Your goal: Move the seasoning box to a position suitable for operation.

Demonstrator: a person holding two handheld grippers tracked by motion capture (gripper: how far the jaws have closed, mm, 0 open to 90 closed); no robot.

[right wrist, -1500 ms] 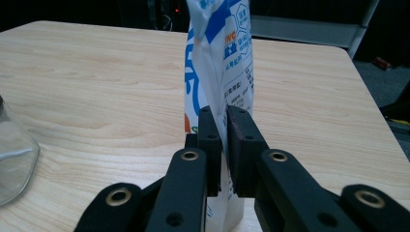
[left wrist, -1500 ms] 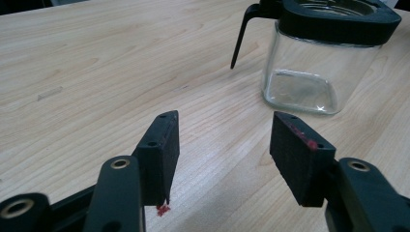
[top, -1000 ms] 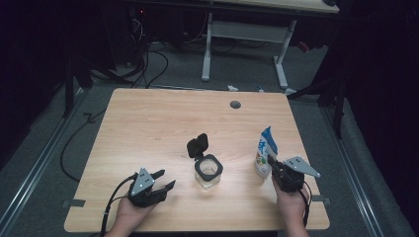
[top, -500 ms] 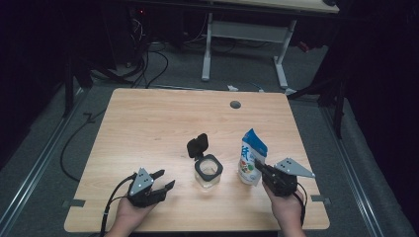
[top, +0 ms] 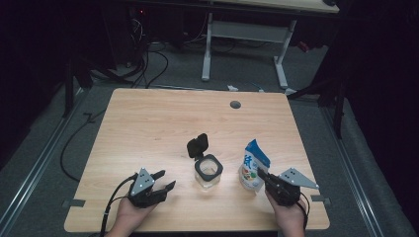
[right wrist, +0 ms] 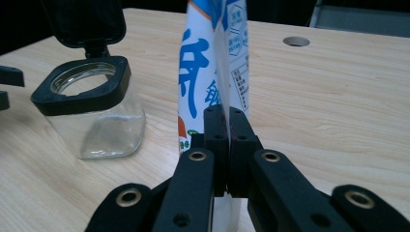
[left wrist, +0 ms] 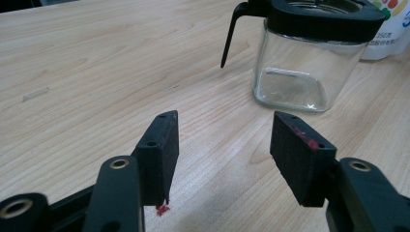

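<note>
The right gripper [right wrist: 226, 145] has its jaws pressed together on the thin side seam of a white and blue pouch [right wrist: 212, 72], which stands upright straight ahead of the pads; in the high view that gripper [top: 263, 177] meets the pouch [top: 253, 165] at its near lower edge. Just to the left of those pads stands a clear glass jar [right wrist: 94, 113] with a black collar and its black flip lid [right wrist: 84, 21] swung up and back, mouth uncovered. The jar and pouch sit near each other without touching.

The left gripper [left wrist: 222, 159] rests low on the wooden table [top: 158, 123] with its jaws spread wide and nothing between them. The jar [left wrist: 309, 53] lies ahead and to the right of those pads, well apart from them.
</note>
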